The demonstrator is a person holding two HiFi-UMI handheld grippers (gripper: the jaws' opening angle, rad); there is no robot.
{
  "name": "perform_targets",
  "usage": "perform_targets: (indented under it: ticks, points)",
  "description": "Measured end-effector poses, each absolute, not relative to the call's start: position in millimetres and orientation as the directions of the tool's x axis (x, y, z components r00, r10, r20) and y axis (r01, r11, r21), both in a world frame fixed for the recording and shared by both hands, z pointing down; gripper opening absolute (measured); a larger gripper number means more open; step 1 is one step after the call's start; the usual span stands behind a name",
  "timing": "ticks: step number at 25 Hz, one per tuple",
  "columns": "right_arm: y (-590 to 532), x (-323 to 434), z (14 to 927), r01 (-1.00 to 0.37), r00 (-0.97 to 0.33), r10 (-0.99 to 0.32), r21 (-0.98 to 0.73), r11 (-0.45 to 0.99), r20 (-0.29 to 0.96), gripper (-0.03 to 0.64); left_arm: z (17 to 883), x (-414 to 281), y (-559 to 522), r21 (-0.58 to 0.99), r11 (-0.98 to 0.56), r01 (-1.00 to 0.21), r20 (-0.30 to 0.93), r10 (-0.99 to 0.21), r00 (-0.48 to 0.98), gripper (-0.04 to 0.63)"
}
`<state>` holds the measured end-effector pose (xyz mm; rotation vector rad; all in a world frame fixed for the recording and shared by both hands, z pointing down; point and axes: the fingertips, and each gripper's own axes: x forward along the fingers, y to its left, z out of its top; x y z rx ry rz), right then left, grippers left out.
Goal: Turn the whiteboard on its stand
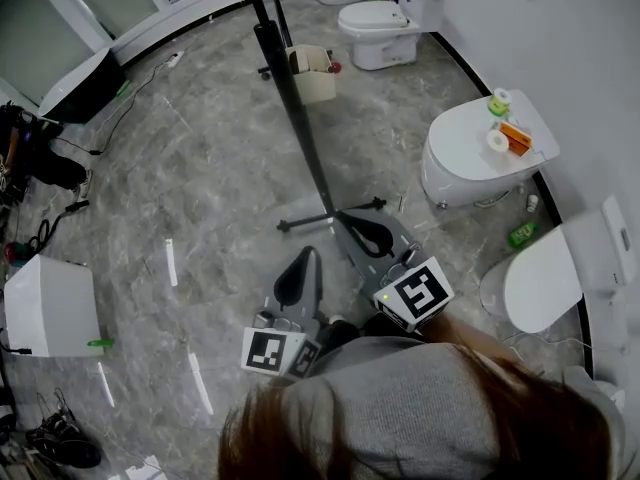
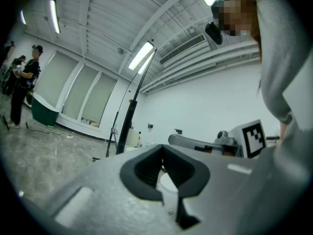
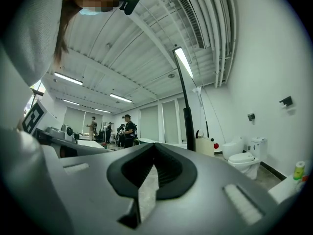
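The stand's tall black upright (image 1: 298, 118) rises from floor legs (image 1: 330, 218) in the middle of the room. It appears edge-on, and no board face shows. My left gripper (image 1: 308, 258) is held near my body, short of the legs, shut and empty. To its right, my right gripper (image 1: 362, 230) hovers just in front of the legs, also shut with nothing in it. In the left gripper view the shut jaws (image 2: 163, 150) point past the upright (image 2: 128, 124). The right gripper view shows shut jaws (image 3: 155, 148) with the upright (image 3: 188, 126) ahead to the right.
Toilets line the right wall (image 1: 385, 23) (image 1: 480, 153) (image 1: 545, 283), one with paper rolls on its lid. A beige bin (image 1: 312, 73) stands behind the upright. A white box (image 1: 50, 308) and cables lie at the left. People (image 3: 128, 131) stand far off.
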<state>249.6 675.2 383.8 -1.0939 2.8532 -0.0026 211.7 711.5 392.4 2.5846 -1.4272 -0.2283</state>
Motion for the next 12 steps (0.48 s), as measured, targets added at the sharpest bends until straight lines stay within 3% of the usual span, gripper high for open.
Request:
perform_targets:
  ticks: [12]
  points:
    - [663.9,247.1,386.3,-0.682,-0.729,-0.683,-0.029,0.731,-0.052,0.003,392.5,209.0,694.7,0.204,-0.503,-0.84,-0.029,-0.861,0.508,0.002]
